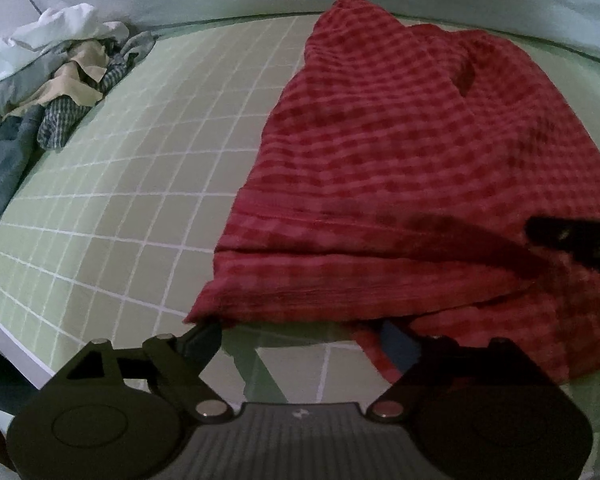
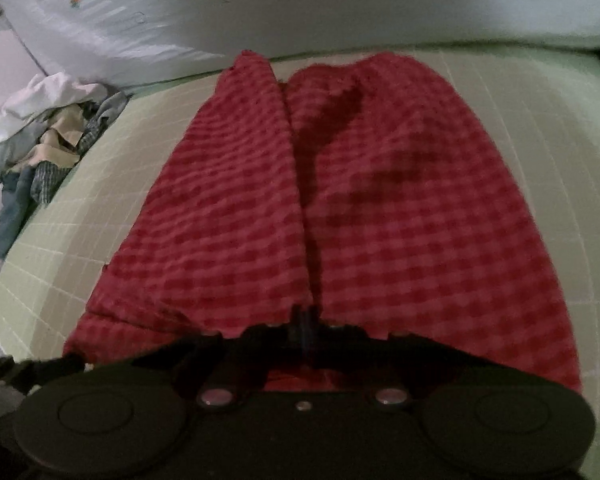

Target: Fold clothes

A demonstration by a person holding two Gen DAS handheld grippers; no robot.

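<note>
The red checked garment [image 1: 400, 168] lies on the green gridded mat [image 1: 120, 184], filling the middle and right of the left wrist view and the centre of the right wrist view, its near hem at the bottom of both frames. It looks partly folded: 1 layer is doubled over near the hem and a long crease runs up the middle, yet the edges are uneven, so I judge at least 1 more fold remains. A heap of unfolded clothes [image 1: 56, 92] waits at the upper left of the frame, so most of the task seems undone. The left gripper [image 1: 312, 332] has its fingers spread apart just under the hem, holding nothing. The right gripper [image 2: 306, 320] has its fingers pressed together on the hem at the crease. No brand, label or readable writing shows; the pale sheet [image 2: 260, 12] behind carries only small printed fruit motifs.
</note>
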